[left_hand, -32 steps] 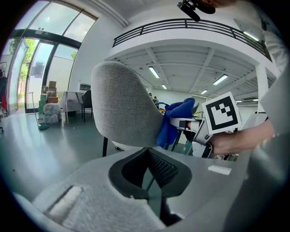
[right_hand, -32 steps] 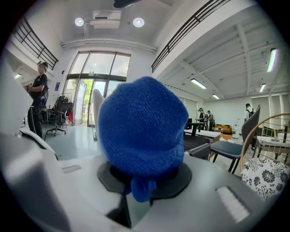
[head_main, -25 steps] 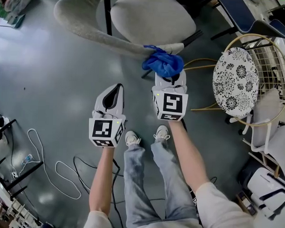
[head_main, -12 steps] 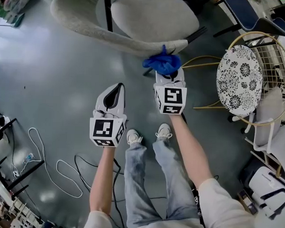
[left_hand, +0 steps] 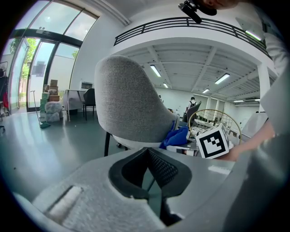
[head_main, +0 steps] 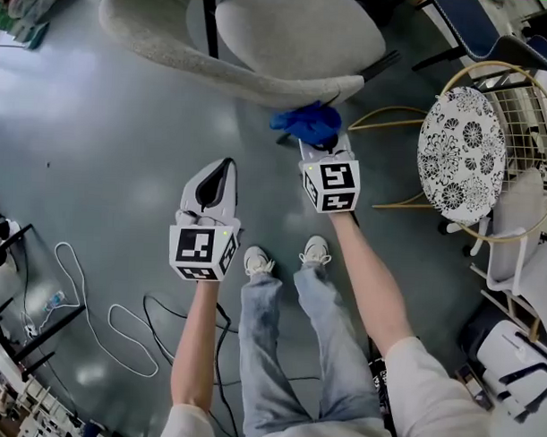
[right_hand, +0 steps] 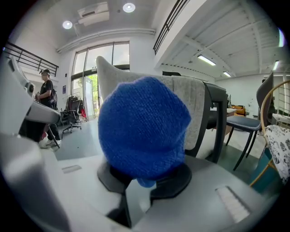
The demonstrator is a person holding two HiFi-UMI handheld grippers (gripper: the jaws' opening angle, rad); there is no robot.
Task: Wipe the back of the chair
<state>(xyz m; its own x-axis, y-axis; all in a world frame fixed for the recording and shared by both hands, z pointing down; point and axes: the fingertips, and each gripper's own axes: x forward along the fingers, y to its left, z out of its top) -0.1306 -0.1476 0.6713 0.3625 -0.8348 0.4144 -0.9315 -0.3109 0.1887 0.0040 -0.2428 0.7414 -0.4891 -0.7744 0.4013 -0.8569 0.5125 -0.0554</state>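
Observation:
The grey fabric chair (head_main: pixel 216 72) stands in front of me, its curved back edge nearest. My right gripper (head_main: pixel 317 141) is shut on a bunched blue cloth (head_main: pixel 305 123), which sits just under the right end of that back edge; I cannot tell if it touches. In the right gripper view the blue cloth (right_hand: pixel 142 127) fills the middle and hides most of the chair back (right_hand: pixel 197 108). My left gripper (head_main: pixel 225 165) hangs lower left over the floor, shut and holding nothing. From the left gripper (left_hand: pixel 152 174) I see the chair back (left_hand: pixel 129 104) and the blue cloth (left_hand: pixel 176 137) beside it.
A round floral-patterned seat in a gold wire frame (head_main: pixel 457 157) stands to the right. White and black cables (head_main: pixel 117 329) lie on the floor at the lower left. My feet (head_main: pixel 254 262) are under the grippers. A person (right_hand: pixel 45 90) stands far off.
The right gripper has tipped and carried the blue cloth slightly left and off the top of the chair back's edge, to just below it. The left gripper has stayed in place.

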